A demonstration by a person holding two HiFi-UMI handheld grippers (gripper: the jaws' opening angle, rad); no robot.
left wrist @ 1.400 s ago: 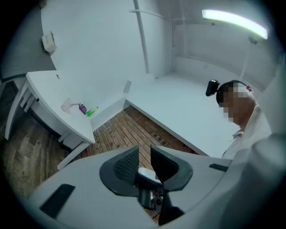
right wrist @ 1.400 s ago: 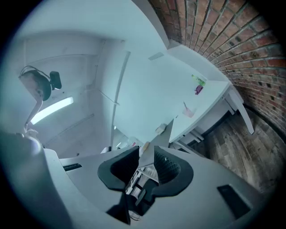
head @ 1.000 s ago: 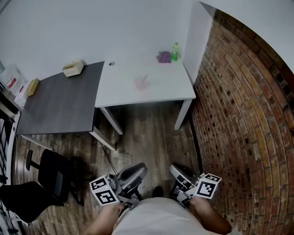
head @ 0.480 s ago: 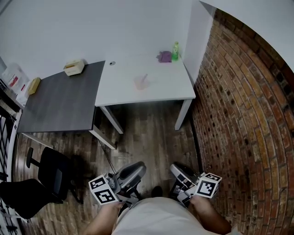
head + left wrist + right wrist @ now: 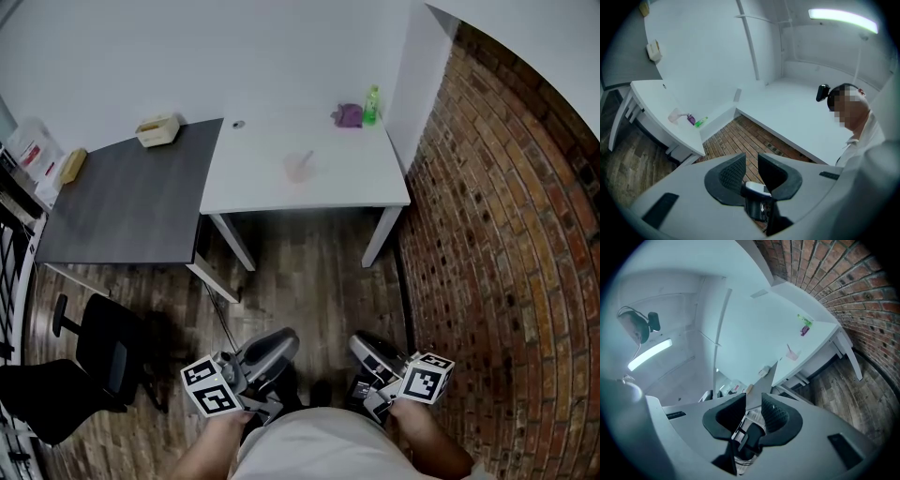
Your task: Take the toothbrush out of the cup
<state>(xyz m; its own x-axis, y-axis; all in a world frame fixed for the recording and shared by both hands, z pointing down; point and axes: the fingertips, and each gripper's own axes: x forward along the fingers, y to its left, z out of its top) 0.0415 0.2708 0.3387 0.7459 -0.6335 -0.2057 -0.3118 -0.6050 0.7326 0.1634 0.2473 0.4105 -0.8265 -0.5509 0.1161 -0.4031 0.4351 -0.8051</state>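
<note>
Toothbrush (image 5: 307, 157): one item, small and faint in the head view, standing slanted in a pale pink see-through cup (image 5: 297, 172), its upper end leaning out over the rim to the right. Which end is up cannot be told. Location: near the middle of the white surface (image 5: 361, 192), well apart from the person and from both tools. Also on that surface, at the far right corner: a green bottle (image 5: 372, 105) with a purple object (image 5: 349, 115) just beside it. Adjoining on the left: a dark surface (image 5: 122, 206) carrying a tan box (image 5: 157, 130). Left tool (image 5: 272, 352): held low by the person's body over the wooden floor (image 5: 309, 272), jaws a narrow gap apart, nothing between them. Right tool (image 5: 366, 352): likewise low and close to the body, jaws narrowly apart, empty. Stage, as judged: approach not yet begun, cup and toothbrush untouched. Handling, as judged: toothbrush light, stiff and slim, probably smooth plastic that could slip or twist in a loose pinch. The cup looks light too and could tip or slide if the handle is dragged sideways. Best hold: the exposed handle just above the rim, lifted along its own lean, perhaps with the other tool steadying the cup.
</note>
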